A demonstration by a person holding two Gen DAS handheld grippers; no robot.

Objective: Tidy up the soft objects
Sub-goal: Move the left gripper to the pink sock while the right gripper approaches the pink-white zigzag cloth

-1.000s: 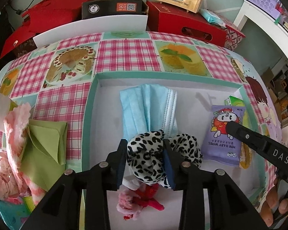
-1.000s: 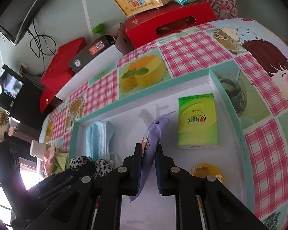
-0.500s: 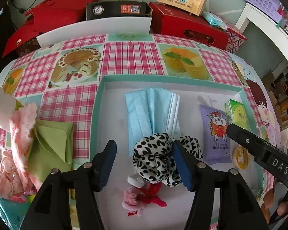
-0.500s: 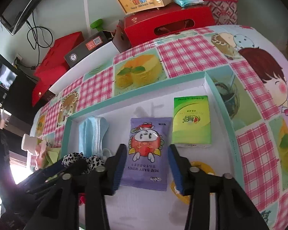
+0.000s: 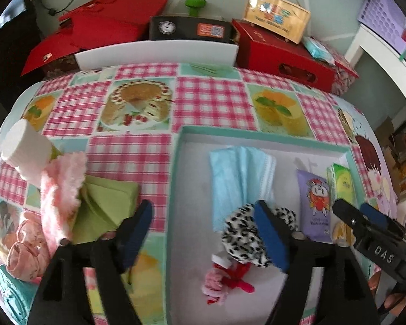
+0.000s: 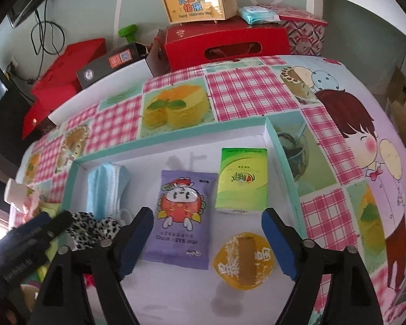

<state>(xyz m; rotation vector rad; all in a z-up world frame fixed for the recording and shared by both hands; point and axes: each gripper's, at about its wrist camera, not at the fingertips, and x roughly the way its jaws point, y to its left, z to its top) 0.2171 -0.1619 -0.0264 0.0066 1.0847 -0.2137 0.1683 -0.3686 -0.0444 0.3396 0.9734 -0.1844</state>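
Observation:
My left gripper [image 5: 203, 208] hangs over the left wall of the white tray [image 5: 257, 132], jaws opening, nothing between them. The leopard scrunchie [image 5: 241, 238] lies loose in the tray, partly behind the right finger, next to the blue masks [image 5: 238, 173] and a pink-red hair tie [image 5: 224, 281]. My right gripper [image 6: 207, 214] is also opening above the purple wipes pack [image 6: 181, 216], which lies flat beside the green tissue pack [image 6: 241, 181]; the pads do not touch it.
Left of the tray lie a green cloth [image 5: 108, 203], a pink fuzzy cloth [image 5: 59, 187], a white roll [image 5: 24, 146] and a pink scrunchie [image 5: 27, 254]. A yellow round pack [image 6: 243, 262] sits in the tray. Red boxes [image 6: 224, 43] line the table's far edge.
Both grippers opened wide. The left one let go of the leopard scrunchie and shifted left and up. The right one released the wipes pack, which now lies flat.

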